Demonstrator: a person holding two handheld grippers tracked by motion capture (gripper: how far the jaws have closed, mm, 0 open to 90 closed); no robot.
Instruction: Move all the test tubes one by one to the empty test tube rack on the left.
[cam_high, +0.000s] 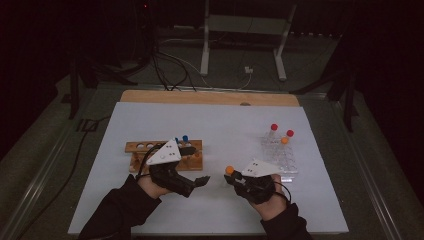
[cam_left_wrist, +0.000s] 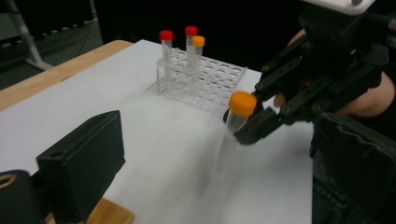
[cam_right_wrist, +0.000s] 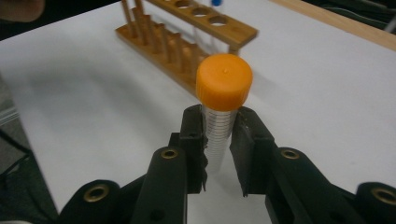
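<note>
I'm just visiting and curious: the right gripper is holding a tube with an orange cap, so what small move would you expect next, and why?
Probably a short carry toward the wooden rack. The right gripper is shut on the orange-capped tube, held just under its cap and lifted between the wooden rack and the clear rack. The wooden rack shows open holes, and the left gripper, fingers apart, waits nearby, perhaps to take the tube.

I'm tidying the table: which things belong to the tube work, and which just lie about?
In the job:
right tongs
orange-capped tube
wooden rack
clear rack

Lying about:
cables
metal stand
</note>
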